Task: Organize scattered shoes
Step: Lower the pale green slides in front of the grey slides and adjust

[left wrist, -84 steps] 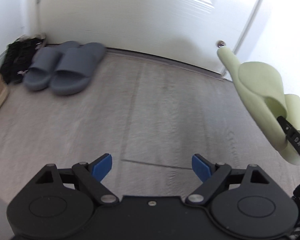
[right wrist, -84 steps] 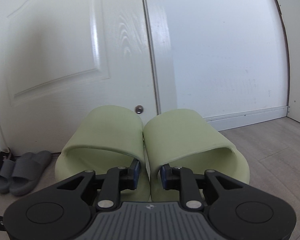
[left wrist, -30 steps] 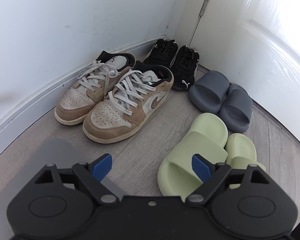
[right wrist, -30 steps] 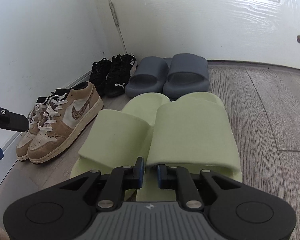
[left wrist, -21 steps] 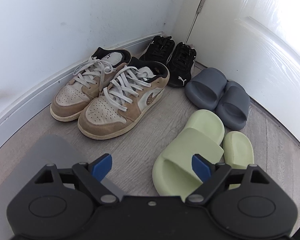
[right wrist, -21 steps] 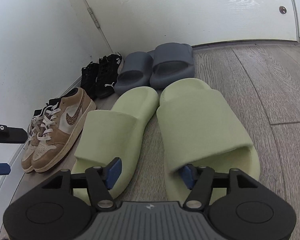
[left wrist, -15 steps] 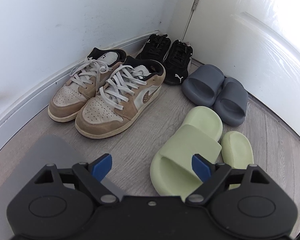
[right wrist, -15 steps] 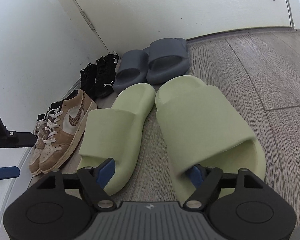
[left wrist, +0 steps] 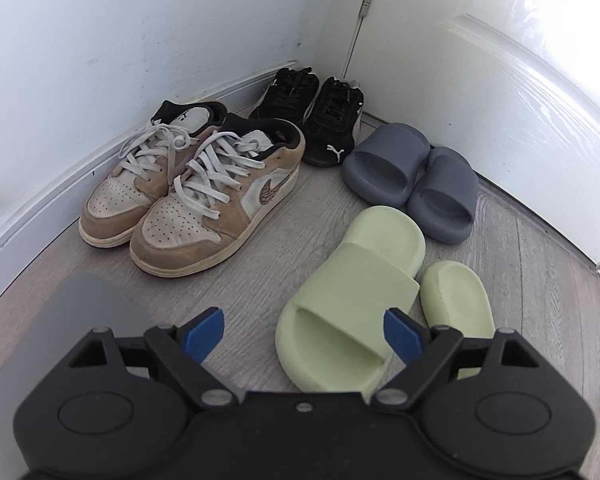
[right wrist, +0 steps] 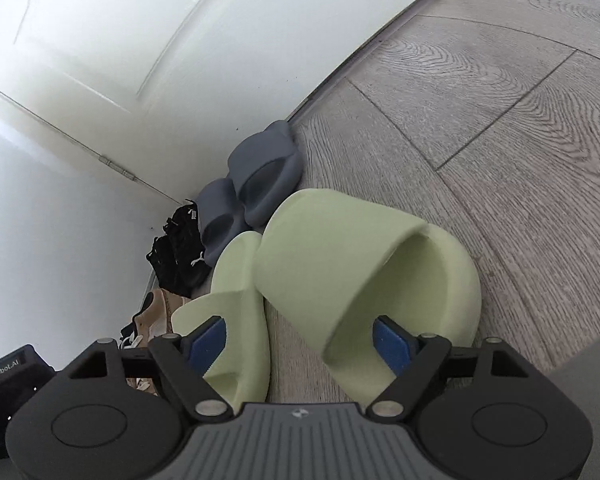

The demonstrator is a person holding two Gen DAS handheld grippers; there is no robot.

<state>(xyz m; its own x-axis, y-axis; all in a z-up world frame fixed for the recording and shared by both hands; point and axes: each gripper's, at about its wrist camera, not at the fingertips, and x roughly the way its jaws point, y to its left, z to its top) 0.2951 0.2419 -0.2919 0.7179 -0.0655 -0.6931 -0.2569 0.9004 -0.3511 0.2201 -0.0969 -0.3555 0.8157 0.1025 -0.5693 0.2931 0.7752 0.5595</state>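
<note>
Two pale green slides (left wrist: pixel 352 304) lie side by side on the wood floor, toes toward the grey slides (left wrist: pixel 412 176). My left gripper (left wrist: pixel 302 334) hangs open just short of the left green slide's heel and holds nothing. In the tilted right wrist view, my right gripper (right wrist: pixel 298 342) is open and low behind the green slides (right wrist: pixel 364 276). One blue fingertip sits by each slide's heel opening, gripping neither. Tan and white sneakers (left wrist: pixel 192 188) and black sneakers (left wrist: pixel 312 112) stand paired along the wall.
A white wall with a baseboard (left wrist: pixel 40 208) runs on the left and meets a white door (left wrist: pixel 500 80) in the corner. Bare floor (right wrist: pixel 500 100) stretches away to the right of the slides. A blurred grey shape (left wrist: pixel 60 320) sits low at the left.
My right gripper has opened and let go of the two green slides, which now rest on the floor; it has since rolled to a tilt. The left gripper has drifted slightly, still open.
</note>
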